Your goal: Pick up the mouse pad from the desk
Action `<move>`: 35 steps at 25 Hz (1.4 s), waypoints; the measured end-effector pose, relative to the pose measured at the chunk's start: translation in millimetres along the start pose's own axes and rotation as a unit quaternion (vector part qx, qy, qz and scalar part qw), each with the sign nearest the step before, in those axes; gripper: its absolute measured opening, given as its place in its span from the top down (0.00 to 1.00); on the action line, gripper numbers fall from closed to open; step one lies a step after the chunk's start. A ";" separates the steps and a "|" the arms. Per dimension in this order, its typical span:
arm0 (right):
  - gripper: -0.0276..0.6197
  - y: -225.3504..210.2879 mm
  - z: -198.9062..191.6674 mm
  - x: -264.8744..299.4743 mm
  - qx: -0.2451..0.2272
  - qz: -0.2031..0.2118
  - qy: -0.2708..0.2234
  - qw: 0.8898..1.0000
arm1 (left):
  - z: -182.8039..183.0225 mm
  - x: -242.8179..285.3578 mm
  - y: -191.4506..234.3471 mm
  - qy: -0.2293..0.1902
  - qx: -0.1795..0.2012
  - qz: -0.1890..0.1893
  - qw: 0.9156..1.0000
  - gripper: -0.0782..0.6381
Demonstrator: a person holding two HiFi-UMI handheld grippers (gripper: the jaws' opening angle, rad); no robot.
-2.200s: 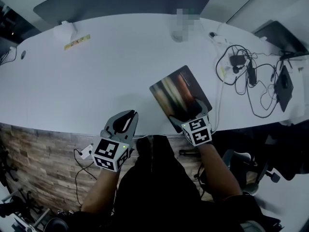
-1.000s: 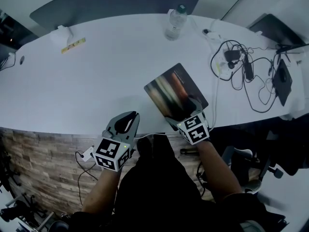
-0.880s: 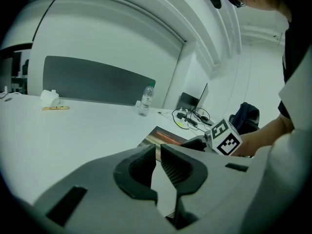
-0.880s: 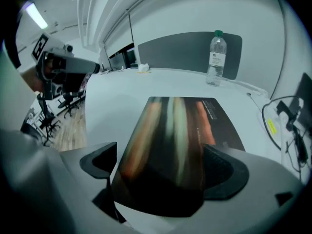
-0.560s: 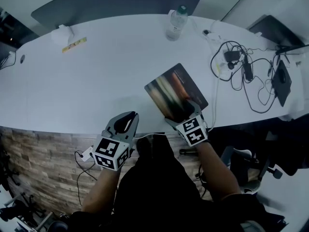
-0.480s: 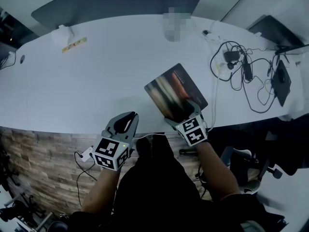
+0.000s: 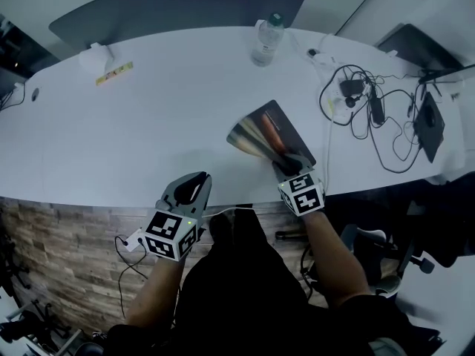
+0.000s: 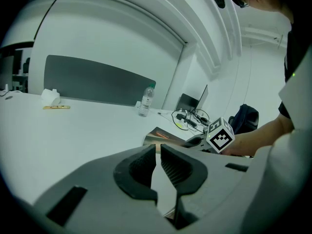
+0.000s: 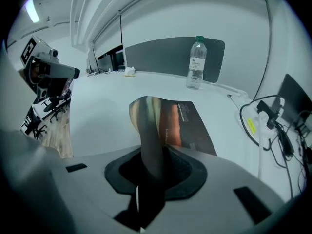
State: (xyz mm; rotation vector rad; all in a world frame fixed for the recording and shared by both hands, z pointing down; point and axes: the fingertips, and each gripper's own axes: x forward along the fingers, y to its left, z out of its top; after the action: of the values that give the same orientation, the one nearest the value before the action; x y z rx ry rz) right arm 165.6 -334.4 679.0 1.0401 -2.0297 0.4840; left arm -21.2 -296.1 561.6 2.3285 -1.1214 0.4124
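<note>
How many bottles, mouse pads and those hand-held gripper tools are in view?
bottle: 1
mouse pad: 1
grippers: 2, the left gripper and the right gripper, whose jaws are closing on the mouse pad
Total: 4

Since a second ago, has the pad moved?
Yes: the pad has curled up at its near edge, off the desk, between the jaws of the closing right claw.

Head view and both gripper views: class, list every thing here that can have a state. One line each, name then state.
mouse pad: near edge curled up off the desk, pinched; far part lying flat.
right gripper: jaws closing on the mouse pad's near edge.
left gripper: jaws together, nothing between them.
water bottle: upright, cap on.
cables: tangled, lying on the desk.
</note>
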 end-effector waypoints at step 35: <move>0.91 72.1 51.6 -188.2 0.054 -0.072 -0.155 0.984 | 65.7 -127.4 -48.3 -0.098 0.070 -0.032 0.992 0.84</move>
State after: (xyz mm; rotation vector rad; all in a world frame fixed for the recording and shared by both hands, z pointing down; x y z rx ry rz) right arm 149.4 -229.0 500.3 1.3906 -2.1957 0.3771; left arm -57.9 -227.9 431.7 2.5663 -1.1352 0.2496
